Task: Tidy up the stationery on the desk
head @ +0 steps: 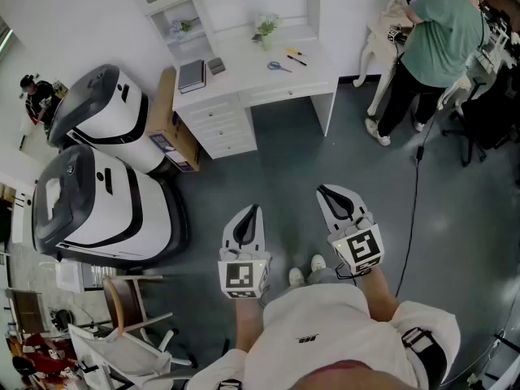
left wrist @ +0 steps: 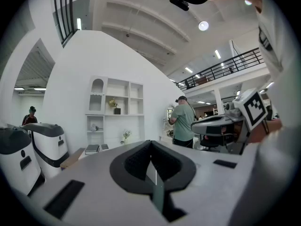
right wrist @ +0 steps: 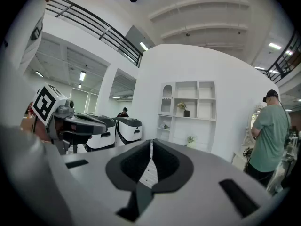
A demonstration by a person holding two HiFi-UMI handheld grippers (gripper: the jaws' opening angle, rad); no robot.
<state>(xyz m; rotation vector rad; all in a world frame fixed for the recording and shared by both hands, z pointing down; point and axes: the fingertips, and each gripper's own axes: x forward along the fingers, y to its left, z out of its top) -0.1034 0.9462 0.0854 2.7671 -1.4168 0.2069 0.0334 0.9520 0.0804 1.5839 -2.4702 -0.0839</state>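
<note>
A white desk (head: pixel 244 67) stands far ahead across the grey floor. On it lie blue-handled scissors (head: pixel 279 67), a yellow pen (head: pixel 293 51), a dark pen (head: pixel 296 60), a dark notebook (head: pixel 191 75) and a small grey box (head: pixel 215 65). My left gripper (head: pixel 252 210) and right gripper (head: pixel 323 190) are held side by side near my body, well short of the desk. Both are shut with nothing in them. In the left gripper view the desk (left wrist: pixel 101 150) looks small and distant, the jaws (left wrist: pixel 150 142) closed; the right gripper view shows the same (right wrist: pixel 150 142).
Two large white-and-black machines (head: pixel 101 169) stand at the left with a cardboard box (head: pixel 171 120) beside them. A person in a green shirt (head: pixel 435 43) stands at the right. A cable (head: pixel 414 201) runs over the floor. A wooden chair (head: pixel 130 299) is near left.
</note>
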